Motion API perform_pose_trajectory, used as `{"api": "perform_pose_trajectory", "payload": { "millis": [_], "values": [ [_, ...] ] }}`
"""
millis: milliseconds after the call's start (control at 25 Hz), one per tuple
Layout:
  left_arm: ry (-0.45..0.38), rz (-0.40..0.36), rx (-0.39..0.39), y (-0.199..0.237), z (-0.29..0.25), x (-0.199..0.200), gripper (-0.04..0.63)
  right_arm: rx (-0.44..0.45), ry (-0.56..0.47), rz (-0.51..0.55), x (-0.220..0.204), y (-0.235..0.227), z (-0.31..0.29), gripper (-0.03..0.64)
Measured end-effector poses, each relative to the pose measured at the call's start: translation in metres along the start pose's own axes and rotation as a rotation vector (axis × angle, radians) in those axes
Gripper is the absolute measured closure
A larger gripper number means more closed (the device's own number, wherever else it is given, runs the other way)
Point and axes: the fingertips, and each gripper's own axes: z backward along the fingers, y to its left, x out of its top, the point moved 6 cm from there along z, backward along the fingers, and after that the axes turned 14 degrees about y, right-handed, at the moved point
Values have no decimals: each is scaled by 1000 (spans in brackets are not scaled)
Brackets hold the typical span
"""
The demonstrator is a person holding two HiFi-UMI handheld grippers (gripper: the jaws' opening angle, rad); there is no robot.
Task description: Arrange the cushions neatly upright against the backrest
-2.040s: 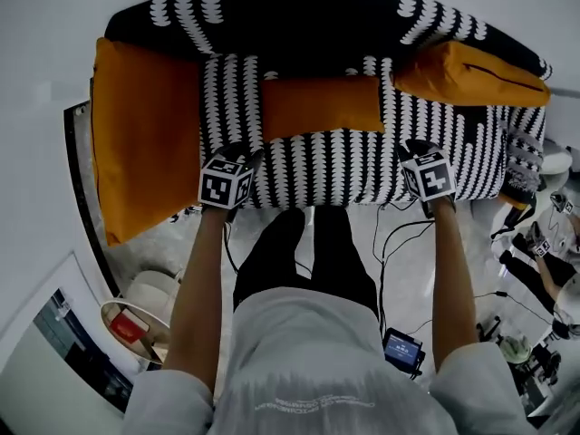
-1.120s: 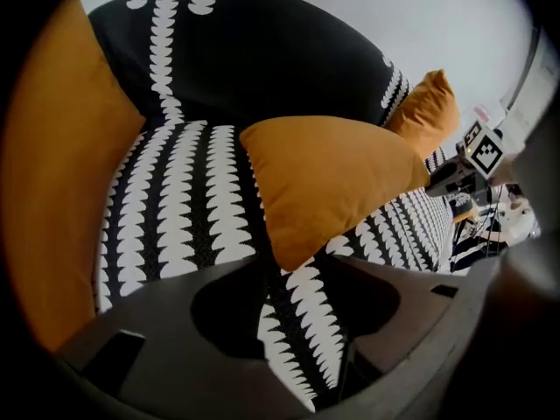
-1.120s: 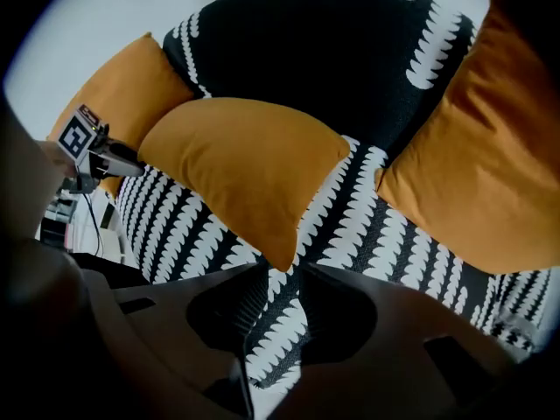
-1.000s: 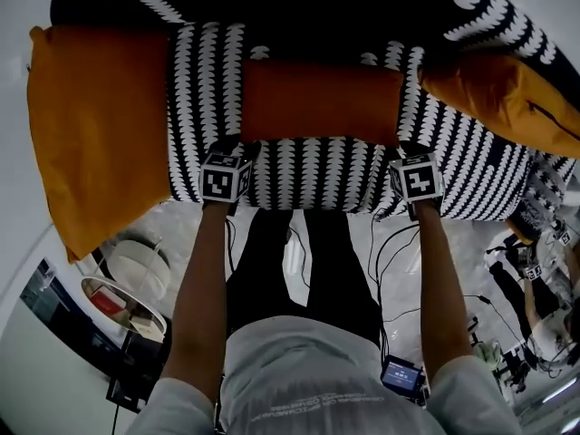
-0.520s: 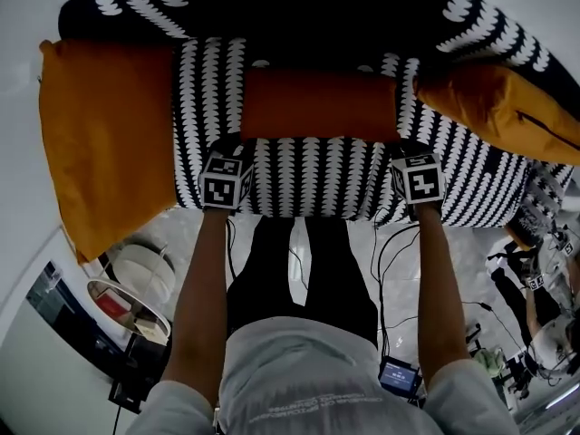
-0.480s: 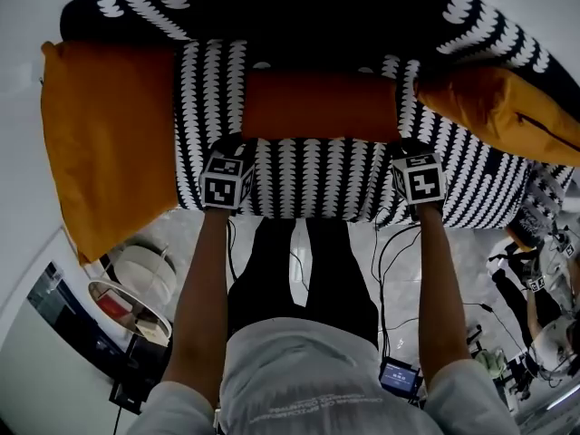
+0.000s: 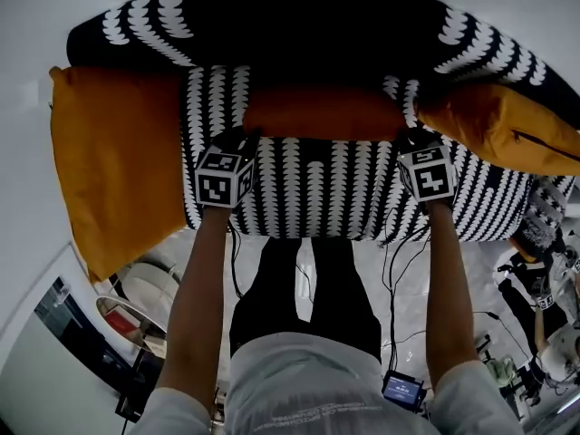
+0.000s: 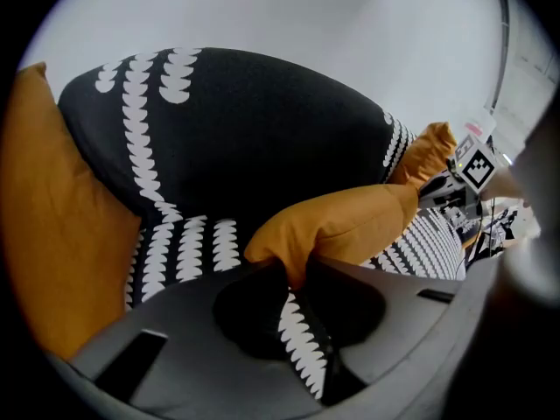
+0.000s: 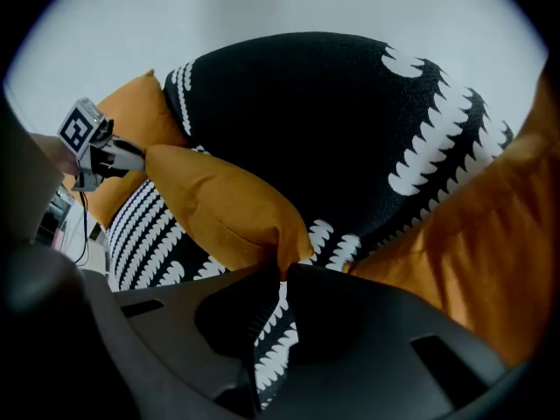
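Note:
A small orange cushion [image 7: 322,114] sits in the middle of the black-and-white patterned sofa, its front edge raised off the seat [image 7: 317,193] towards the dark backrest [image 7: 317,34]. My left gripper [image 7: 239,140] pinches its left front corner and my right gripper [image 7: 410,140] its right front corner. Both pairs of jaws have just been closing, with cushion fabric between them. The left gripper view shows the cushion [image 8: 350,221] nipped at the left gripper [image 8: 293,276]. In the right gripper view the cushion [image 9: 223,204] is nipped at the right gripper [image 9: 284,274].
A large orange cushion [image 7: 118,152] hangs over the sofa's left end. Another orange cushion [image 7: 507,125] lies tilted at the right end. Below the sofa are my legs, cables [image 7: 399,261] on the floor, a round side table [image 7: 136,306] and a small device [image 7: 401,391].
Both grippers have closed on the small cushion's front corners and moved up and towards the backrest. The cushion, flat on the seat before, now has its front edge lifted.

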Motion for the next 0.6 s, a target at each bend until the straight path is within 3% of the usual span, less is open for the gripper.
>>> {"api": "perform_pose_trajectory", "payload": {
  "millis": [400,600],
  "values": [
    [-63,10,40,22,-1,61,520,-25,-86,3,61,-30,8,591],
    [-67,145,66,38,-21,78,515,-19,-121,-94,76,-36,-17,591]
  ]
}}
